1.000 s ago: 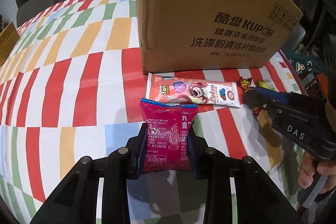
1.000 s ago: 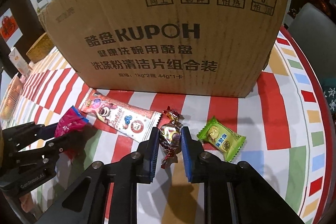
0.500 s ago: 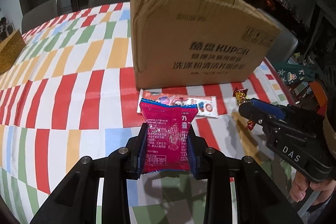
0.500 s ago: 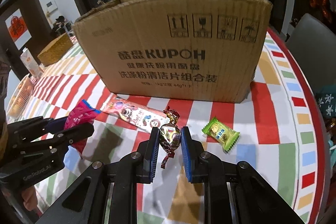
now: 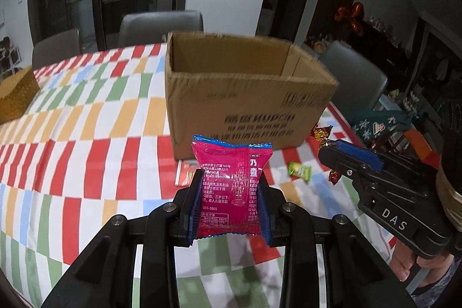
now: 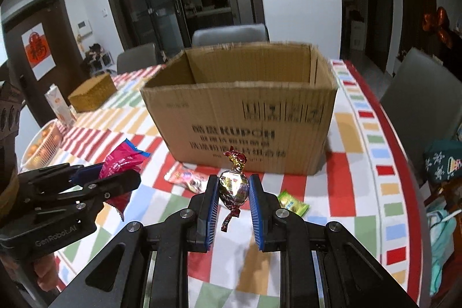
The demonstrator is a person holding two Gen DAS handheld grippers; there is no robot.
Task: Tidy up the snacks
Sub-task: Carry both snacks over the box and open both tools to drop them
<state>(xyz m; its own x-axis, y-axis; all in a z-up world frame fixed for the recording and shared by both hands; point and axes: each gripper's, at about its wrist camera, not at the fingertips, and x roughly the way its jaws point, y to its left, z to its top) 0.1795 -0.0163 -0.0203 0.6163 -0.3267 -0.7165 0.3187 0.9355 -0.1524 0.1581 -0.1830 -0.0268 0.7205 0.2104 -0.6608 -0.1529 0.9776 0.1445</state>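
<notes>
Above the striped surface, both grippers hang raised with a snack apiece, level with the upper part of the open cardboard box, which stands at twelve o'clock in both wrist views. The left gripper pinches a pink snack packet by its two side edges, so the flat pouch stands upright between the blue pads with its crimped top seam free above them; held that way it should slide out cleanly once the pads part. The right gripper is pressed onto a foil-wrapped candy at its round middle, with one twisted end sticking up and the other dangling below, the only firm part of such a wrapper to clamp.

Both tools point forward and slightly down toward the box, side by side: in the left view the right one enters at three o'clock, and in the right view the left one sits at nine o'clock. The box mouth faces up and its inside walls show, though its floor is hidden. My guess is that the lift serves to clear the near wall before dropping both items in.

On the cloth by the box's near wall lie a long pink-and-white snack bar and a small green candy, apparently waiting their turn.
</notes>
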